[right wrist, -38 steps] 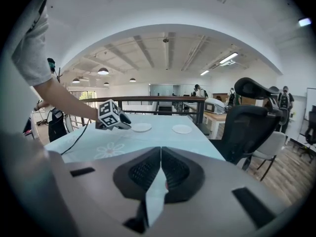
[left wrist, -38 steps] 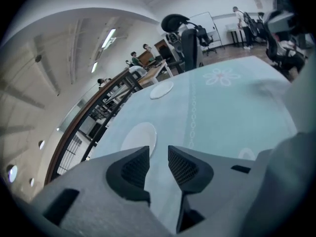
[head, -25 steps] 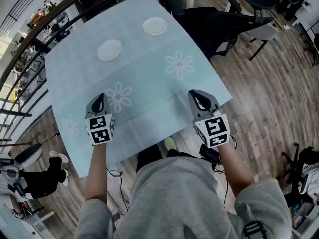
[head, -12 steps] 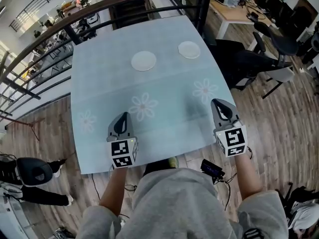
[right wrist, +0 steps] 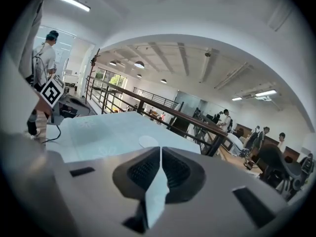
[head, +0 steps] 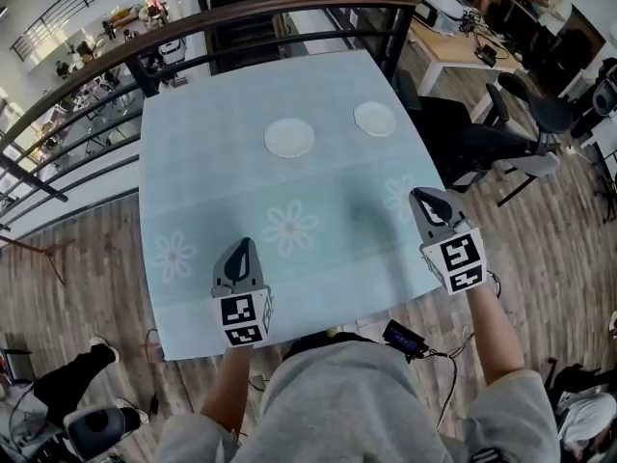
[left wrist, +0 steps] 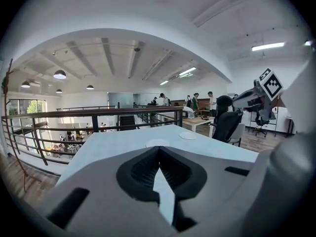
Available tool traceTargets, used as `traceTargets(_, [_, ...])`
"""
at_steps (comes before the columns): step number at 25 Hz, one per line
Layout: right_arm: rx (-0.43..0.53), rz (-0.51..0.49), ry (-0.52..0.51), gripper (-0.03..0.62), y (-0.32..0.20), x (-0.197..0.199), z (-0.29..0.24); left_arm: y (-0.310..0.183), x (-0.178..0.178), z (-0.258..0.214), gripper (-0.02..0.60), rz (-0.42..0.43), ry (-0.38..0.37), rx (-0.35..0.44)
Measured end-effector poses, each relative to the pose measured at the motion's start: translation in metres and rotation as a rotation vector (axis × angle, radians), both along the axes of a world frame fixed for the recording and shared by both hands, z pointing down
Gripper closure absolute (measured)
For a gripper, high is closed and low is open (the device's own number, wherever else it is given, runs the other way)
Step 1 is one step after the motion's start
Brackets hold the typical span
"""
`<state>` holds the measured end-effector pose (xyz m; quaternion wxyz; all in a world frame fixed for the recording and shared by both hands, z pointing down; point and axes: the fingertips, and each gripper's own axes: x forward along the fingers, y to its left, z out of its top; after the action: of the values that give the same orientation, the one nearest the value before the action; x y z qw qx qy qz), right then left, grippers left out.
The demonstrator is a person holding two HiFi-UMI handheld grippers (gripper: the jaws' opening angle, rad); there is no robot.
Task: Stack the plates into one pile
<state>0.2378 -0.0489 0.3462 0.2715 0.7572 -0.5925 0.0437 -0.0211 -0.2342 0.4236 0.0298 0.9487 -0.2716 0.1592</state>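
Head view looks steeply down on a table (head: 193, 172) under a pale blue cloth printed with white flowers, with a dark railing (head: 270, 8) curving round its far and left sides. A black office chair (head: 453, 128) stands just off its right edge and a wooden desk (head: 448, 41) stands beyond that. The two plates lie on the far half of the cloth, side by side and not touching: the larger plate (head: 289, 137) is near the middle and the smaller plate (head: 374, 119) sits to its right, closer to the far right corner. Only open cloth lies between them and me. My left gripper (head: 243, 249) hangs over the near left part of the table and my right gripper (head: 425, 197) over the right edge, both well short of the plates. Each points away from my body toward the far side and tips a little downward, with its marker cube toward me and a bare forearm behind it. In the left gripper view my jaws meet at the tips with nothing between them — the larger plate shows just past them. The right gripper view shows the same: jaws closed together and empty, with one plate (right wrist: 148, 141) beyond them on the cloth.
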Motion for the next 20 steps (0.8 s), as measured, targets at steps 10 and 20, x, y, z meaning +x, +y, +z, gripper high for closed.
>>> traceTargets(10, [-0.108, -0.015, 0.024, 0.474, -0.04, 0.015, 0.007, -0.018, -0.012, 0.013, 0.563, 0.04, 0.013, -0.021])
traceTargets(20, [-0.18, -0.028, 0.064, 0.465, -0.065, 0.054, 0.034, -0.028, 0.015, 0.031, 0.563, 0.05, -0.009, -0.04])
